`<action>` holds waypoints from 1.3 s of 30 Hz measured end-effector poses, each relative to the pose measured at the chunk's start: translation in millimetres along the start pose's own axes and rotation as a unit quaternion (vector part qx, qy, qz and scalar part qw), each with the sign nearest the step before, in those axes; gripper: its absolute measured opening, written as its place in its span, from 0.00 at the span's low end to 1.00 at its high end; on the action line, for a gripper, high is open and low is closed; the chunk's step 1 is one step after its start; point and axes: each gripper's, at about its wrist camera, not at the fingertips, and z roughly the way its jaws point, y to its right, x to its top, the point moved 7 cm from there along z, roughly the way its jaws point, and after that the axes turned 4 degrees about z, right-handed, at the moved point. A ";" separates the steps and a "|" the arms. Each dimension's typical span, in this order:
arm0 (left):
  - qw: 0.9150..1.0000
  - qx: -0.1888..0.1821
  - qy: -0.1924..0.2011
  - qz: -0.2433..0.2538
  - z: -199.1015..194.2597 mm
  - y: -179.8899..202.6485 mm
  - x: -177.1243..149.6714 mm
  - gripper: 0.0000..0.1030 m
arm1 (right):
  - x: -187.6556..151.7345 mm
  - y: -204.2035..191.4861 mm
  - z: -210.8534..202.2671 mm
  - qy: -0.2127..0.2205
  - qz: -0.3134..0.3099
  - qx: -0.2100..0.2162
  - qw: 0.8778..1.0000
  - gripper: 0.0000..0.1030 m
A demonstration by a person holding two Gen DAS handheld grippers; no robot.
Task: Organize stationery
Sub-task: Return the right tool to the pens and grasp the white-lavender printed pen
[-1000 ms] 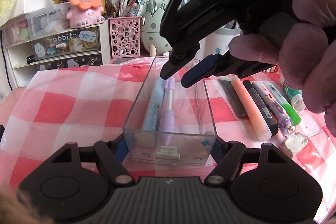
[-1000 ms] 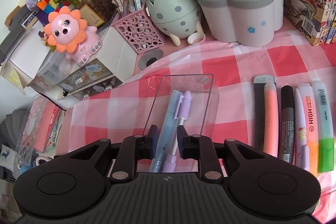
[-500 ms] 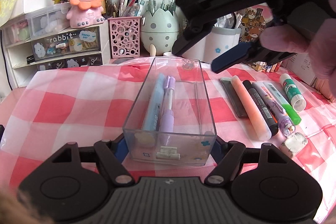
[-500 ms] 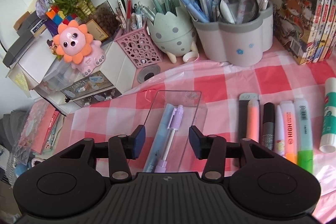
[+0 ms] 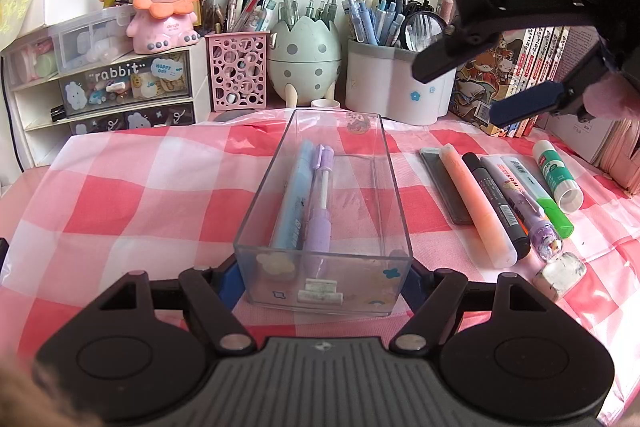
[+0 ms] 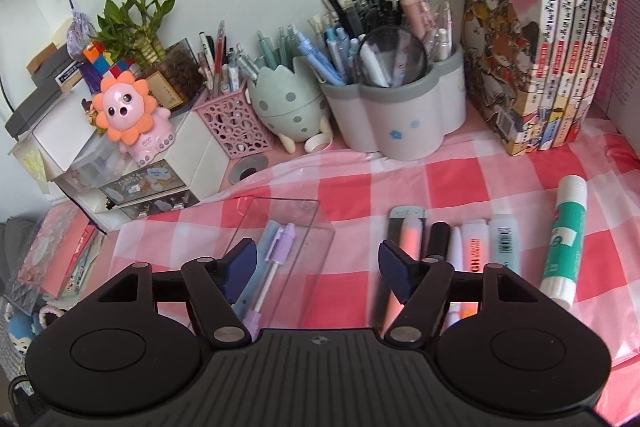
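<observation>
A clear plastic tray (image 5: 320, 223) is clamped at its near end between the jaws of the left gripper (image 5: 322, 277), which are closed against its two side walls and hold it steady on the pink-checked bench (image 5: 132, 195). Inside it, a pale blue pen (image 5: 294, 195) and a lilac pen (image 5: 320, 203) are laid side by side, their long axes running straight away from those jaws. The right gripper (image 6: 316, 267) is seen raised above the bench with nothing between its jaws, which have just been opening and now stand wide. Ahead of and below them, a row of loose stationery is laid out: a dark flat case (image 6: 402, 227), an orange highlighter (image 6: 410, 239), a black marker (image 6: 438, 239), further highlighters, and a green-and-white glue stick (image 6: 564, 239) beyond the right jaw. All are aligned lengthwise with the jaws' pointing direction, so a grip across the barrel appears possible without much turning. The row lies nearer the right hand than the left. The orange highlighter is judged the likeliest next pick, though its near end is hidden behind the right jaw. A small scuffed eraser (image 5: 560, 273) is seen at the row's near end.
</observation>
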 end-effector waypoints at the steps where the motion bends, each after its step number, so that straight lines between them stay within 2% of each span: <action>1: 1.000 0.000 0.000 0.000 -0.1 0.1 0.0 0.47 | -0.5 3.5 -0.7 0.001 0.002 0.001 1.000 0.66; 11: 1.000 0.001 0.000 0.001 0.1 -0.5 -0.1 0.47 | -11.1 42.8 -7.9 0.018 0.009 -0.022 1.000 0.70; 19: 1.000 0.001 0.000 0.001 0.0 -0.5 -0.2 0.47 | -25.3 66.2 -4.4 0.010 0.033 -0.030 0.999 0.70; 30: 1.000 0.001 0.000 0.001 0.0 -0.6 -0.2 0.47 | -34.6 75.9 0.8 -0.002 0.046 -0.030 0.998 0.69; 39: 1.000 0.001 0.000 0.001 0.1 -0.6 -0.2 0.47 | -38.1 74.5 3.3 -0.006 0.028 -0.042 0.999 0.49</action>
